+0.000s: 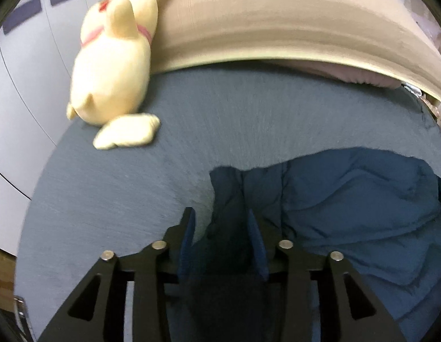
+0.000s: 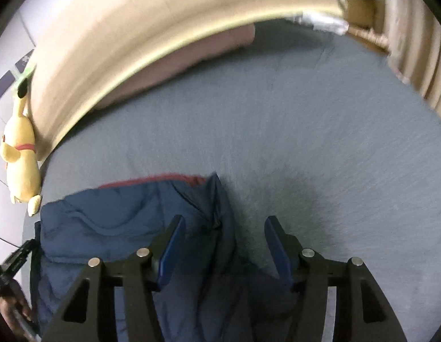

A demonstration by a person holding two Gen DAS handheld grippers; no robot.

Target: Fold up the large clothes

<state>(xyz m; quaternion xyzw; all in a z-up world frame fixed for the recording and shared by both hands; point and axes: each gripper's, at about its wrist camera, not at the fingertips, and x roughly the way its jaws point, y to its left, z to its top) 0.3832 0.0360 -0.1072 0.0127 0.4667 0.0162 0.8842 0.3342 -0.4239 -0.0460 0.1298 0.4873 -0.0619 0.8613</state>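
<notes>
A dark blue padded jacket (image 1: 348, 205) lies bunched on the grey-blue bed sheet (image 1: 135, 188). In the left wrist view its left edge rises between my left gripper's (image 1: 222, 219) fingers, which stand apart around the fabric. In the right wrist view the jacket (image 2: 115, 225) shows a red lining at its far edge. Its right fold runs between the blue pads of my right gripper (image 2: 223, 225), which is open wide. The left gripper shows at the right wrist view's lower left edge (image 2: 18, 256).
A yellow plush toy (image 1: 112, 65) lies at the bed's far left corner, also seen in the right wrist view (image 2: 21, 159). A beige headboard (image 1: 277, 22) runs along the far side. A pink pillow (image 2: 186, 62) lies below it. A curtain (image 2: 420, 42) hangs at right.
</notes>
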